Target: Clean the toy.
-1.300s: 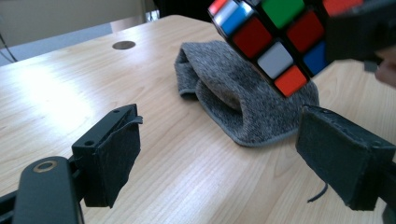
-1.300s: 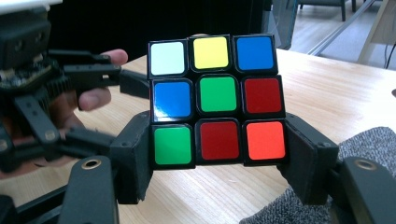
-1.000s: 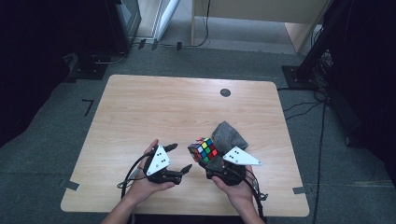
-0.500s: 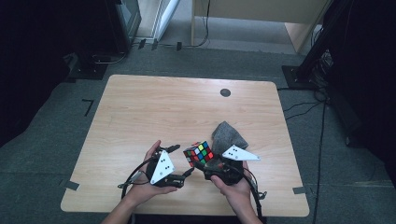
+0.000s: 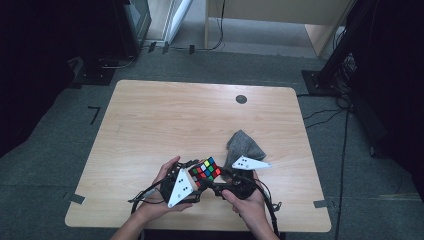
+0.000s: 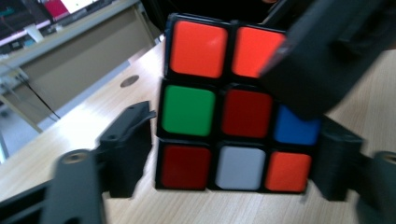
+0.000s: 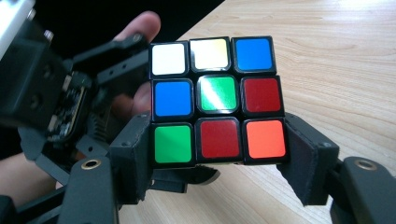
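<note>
1. Both grippers have drawn together at the near edge of the table [image 5: 150, 115] compared with a second ago, and the puzzle cube [image 5: 205, 171] now sits between them, lifted slightly off the wood.
2. Right gripper [image 7: 217, 161] has its jaws closed on the cube's bottom layer, pads pressing both sides.
3. Left gripper [image 6: 233, 161] flanks another layer; one jaw touches, the other stands just off, so I cannot tell whether it grips.
4. Grey cloth [image 5: 243, 146] lies just beyond the right hand [image 5: 245, 197].
5. Colours are mixed on every visible face, so solving looks barely begun; many turns remain.
</note>
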Tool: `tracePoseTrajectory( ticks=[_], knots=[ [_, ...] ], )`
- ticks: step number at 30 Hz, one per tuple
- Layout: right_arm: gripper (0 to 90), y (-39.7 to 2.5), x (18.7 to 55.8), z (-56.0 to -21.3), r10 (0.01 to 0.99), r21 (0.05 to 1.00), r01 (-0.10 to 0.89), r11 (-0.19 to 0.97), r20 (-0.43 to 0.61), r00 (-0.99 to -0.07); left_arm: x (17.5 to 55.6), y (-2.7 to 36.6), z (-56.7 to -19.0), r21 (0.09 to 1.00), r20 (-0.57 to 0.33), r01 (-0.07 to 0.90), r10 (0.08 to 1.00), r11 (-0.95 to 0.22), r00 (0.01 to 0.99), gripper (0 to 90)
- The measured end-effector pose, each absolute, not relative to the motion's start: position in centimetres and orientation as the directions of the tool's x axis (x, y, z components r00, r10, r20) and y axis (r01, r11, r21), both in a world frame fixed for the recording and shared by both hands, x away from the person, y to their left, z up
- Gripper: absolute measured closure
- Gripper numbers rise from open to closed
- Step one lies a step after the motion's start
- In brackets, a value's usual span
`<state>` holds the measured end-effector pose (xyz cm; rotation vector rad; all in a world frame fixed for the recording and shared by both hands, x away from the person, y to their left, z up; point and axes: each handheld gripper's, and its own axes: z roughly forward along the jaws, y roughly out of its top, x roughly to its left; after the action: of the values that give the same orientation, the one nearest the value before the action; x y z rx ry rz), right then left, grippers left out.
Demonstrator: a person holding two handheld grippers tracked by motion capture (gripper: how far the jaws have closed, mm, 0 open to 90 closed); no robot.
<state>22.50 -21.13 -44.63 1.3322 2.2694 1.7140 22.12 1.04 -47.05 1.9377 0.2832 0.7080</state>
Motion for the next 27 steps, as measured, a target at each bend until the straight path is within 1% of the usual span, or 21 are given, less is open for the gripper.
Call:
tracePoseTrajectory(
  ticks=[1, 4, 7, 8, 10, 11, 12, 13, 15, 17, 18, 20, 22, 24, 25, 26, 27],
  knots=[
    [34.1, -21.3, 22.6, -44.7, 0.607, 0.783, 0.621, 0.034, 0.477, -0.635, 22.1, 1.1, -47.0, 0.886, 0.344, -0.106, 0.485, -0.452, 0.804, 32.8],
    [33.2, -21.6, 23.0, -44.7, 0.583, 0.77, 0.638, 0.012, 0.514, -0.63, 22.3, 1.2, -47.0, 0.893, 0.328, -0.096, 0.488, -0.44, 0.809, 33.6],
    [27.9, -22.2, 23.3, -44.7, 0.557, 0.761, 0.649, -0.01, 0.543, -0.629, 22.6, 1.5, -47.1, 0.896, 0.312, -0.069, 0.513, -0.438, 0.8, 33.8],
    [27.7, -22.7, 23.4, -44.7, 0.546, 0.76, 0.65, -0.027, 0.555, -0.627, 22.8, 1.7, -47.1, 0.898, 0.302, -0.053, 0.525, -0.437, 0.796, 33.8],
    [27.1, -23.8, 23.7, -44.4, 0.535, 0.771, 0.633, -0.069, 0.565, -0.628, 23.3, 2.1, -47.0, 0.907, 0.269, -0.018, 0.548, -0.42, 0.792, 33.9],
    [27.1, -24.4, 23.8, -44.3, 0.546, 0.785, 0.614, -0.088, 0.553, -0.629, 23.5, 2.3, -47.0, 0.912, 0.251, -0.001, 0.555, -0.411, 0.793, 33.9],
    [26.5, -25.1, 24.0, -44.3, 0.573, 0.803, 0.589, -0.097, 0.528, -0.627, 23.7, 2.5, -47.0, 0.915, 0.235, 0.016, 0.564, -0.402, 0.791, 33.9],
    [25.0, -25.6, 24.1, -44.4, 0.626, 0.829, 0.553, -0.083, 0.475, -0.618, 23.9, 2.6, -47.0, 0.917, 0.224, 0.029, 0.573, -0.398, 0.788, 33.9],
    [23.4, -26.3, 24.4, -45.0, 0.772, 0.879, 0.477, 0.014, 0.294, -0.564, 24.1, 2.8, -47.0, 0.92, 0.203, 0.051, 0.582, -0.39, 0.787, 33.9],
    [22.2, -26.8, 25.0, -46.1, 0.846, 0.891, 0.447, 0.083, 0.174, -0.504, 24.2, 2.9, -47.0, 0.922, 0.185, 0.067, 0.586, -0.381, 0.789, 33.9],
    [22.2, -27.0, 25.2, -46.8, 0.867, 0.89, 0.444, 0.108, 0.135, -0.48, 24.3, 2.9, -47.0, 0.923, 0.178, 0.073, 0.588, -0.378, 0.789, 33.9],
    [22.7, -27.1, 25.8, -48.0, 0.879, 0.874, 0.463, 0.147, 0.099, -0.467, 24.3, 2.9, -47.0, 0.924, 0.165, 0.085, 0.588, -0.374, 0.791, 33.9],
    [24.0, -27.0, 26.4, -49.2, 0.881, 0.841, 0.514, 0.171, 0.103, -0.462, 24.4, 2.8, -47.0, 0.924, 0.156, 0.094, 0.588, -0.372, 0.794, 33.9],
    [27.6, -26.5, 26.8, -50.1, 0.893, 0.805, 0.55, 0.224, 0.055, -0.446, 24.4, 2.8, -47.1, 0.923, 0.148, 0.1, 0.584, -0.371, 0.798, 33.9],
    [31.0, -26.3, 26.9, -50.5, 0.897, 0.794, 0.558, 0.243, 0.035, -0.44, 24.4, 2.8, -47.1, 0.924, 0.146, 0.1, 0.582, -0.37, 0.8, 34.0],
    [36.4, -26.2, 27.0, -50.7, 0.899, 0.783, 0.568, 0.253, 0.026, -0.437, 24.4, 2.8, -47.1, 0.924, 0.144, 0.1, 0.58, -0.368, 0.802, 34.0],
    [44.6, -26.1, 27.0, -51.0, 0.902, 0.776, 0.573, 0.262, 0.015, -0.432, 24.4, 2.8, -47.1, 0.926, 0.14, 0.101, 0.579, -0.365, 0.803, 34.0]
  ],
)
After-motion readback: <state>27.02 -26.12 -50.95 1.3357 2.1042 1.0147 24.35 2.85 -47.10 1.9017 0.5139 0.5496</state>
